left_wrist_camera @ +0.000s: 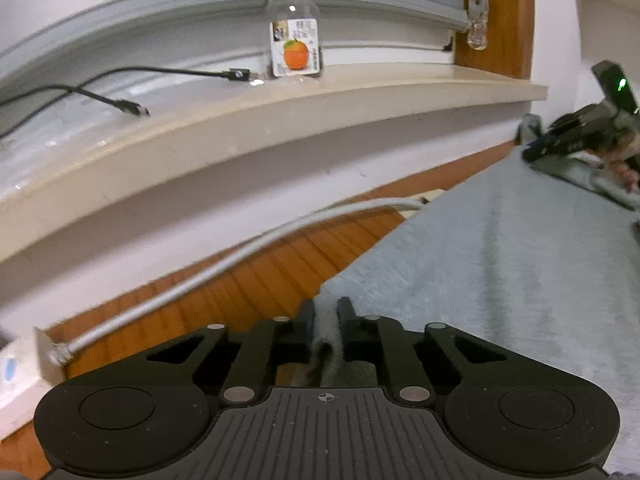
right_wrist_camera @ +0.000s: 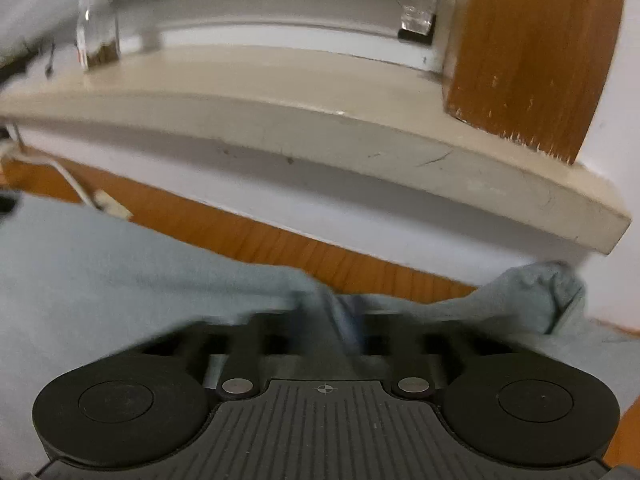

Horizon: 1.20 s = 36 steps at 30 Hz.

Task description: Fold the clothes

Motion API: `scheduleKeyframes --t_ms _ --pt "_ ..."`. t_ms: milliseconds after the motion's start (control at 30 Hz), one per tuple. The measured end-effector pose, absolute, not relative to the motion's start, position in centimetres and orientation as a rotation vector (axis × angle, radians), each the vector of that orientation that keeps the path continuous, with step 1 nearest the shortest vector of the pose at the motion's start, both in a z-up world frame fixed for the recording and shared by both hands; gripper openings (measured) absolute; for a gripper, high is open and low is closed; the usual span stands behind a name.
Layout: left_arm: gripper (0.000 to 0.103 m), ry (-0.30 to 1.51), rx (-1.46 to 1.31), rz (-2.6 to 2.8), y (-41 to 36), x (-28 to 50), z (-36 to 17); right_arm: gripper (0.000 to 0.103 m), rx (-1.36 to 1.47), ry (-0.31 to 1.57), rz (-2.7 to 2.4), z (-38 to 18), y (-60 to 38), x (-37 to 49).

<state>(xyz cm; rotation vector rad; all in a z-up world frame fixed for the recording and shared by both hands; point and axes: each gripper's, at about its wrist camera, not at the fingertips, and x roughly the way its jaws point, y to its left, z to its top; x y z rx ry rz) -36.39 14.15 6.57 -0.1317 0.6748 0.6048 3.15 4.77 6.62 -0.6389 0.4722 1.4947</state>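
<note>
A light grey garment (left_wrist_camera: 500, 252) stretches across the right half of the left wrist view, over an orange wooden surface (left_wrist_camera: 260, 272). My left gripper (left_wrist_camera: 326, 312) is shut on the garment's near edge, a fold of cloth pinched between its black fingers. At the far right of that view the other gripper (left_wrist_camera: 580, 136) holds the cloth's far end, with part of a hand behind it. In the right wrist view my right gripper (right_wrist_camera: 344, 320) is shut on the same grey garment (right_wrist_camera: 120, 272), blurred by motion; a bunched corner (right_wrist_camera: 548, 296) rises at the right.
A beige window sill (left_wrist_camera: 280, 128) runs just ahead, with a clear jar bearing an orange label (left_wrist_camera: 296, 32) and black cables (left_wrist_camera: 120, 100) on it. A white cable (left_wrist_camera: 224, 264) crosses the wood to a white power strip (left_wrist_camera: 20, 376). A wooden post (right_wrist_camera: 532, 52) stands at the right.
</note>
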Motion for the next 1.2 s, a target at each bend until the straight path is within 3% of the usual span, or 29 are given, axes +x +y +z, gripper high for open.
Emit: scheduleKeyframes --t_ms 533,767,967,1067,1133,1200 --pt "0.010 0.505 -0.006 0.716 10.8 -37.7 10.5 0.007 -0.555 0.134 1.483 8.2 -0.3 0.7" --pt "0.010 0.435 0.050 0.691 5.4 -39.6 12.8 0.007 -0.502 0.066 1.498 9.9 -7.1 0.6" --pt "0.010 0.475 0.025 0.627 -1.3 -41.7 11.4 0.007 -0.549 0.084 1.541 8.9 -14.9 -1.1" --pt "0.019 0.517 -0.010 0.582 -3.8 -42.7 10.1 0.008 -0.591 0.151 1.575 7.4 -17.7 -1.5" --pt "0.031 0.529 -0.031 0.556 -4.8 -43.5 9.9 0.013 -0.580 0.174 1.598 7.4 -18.4 -1.6" --pt "0.037 0.522 -0.046 0.544 -5.4 -44.3 10.2 0.018 -0.569 0.197 1.621 7.4 -19.1 -1.7"
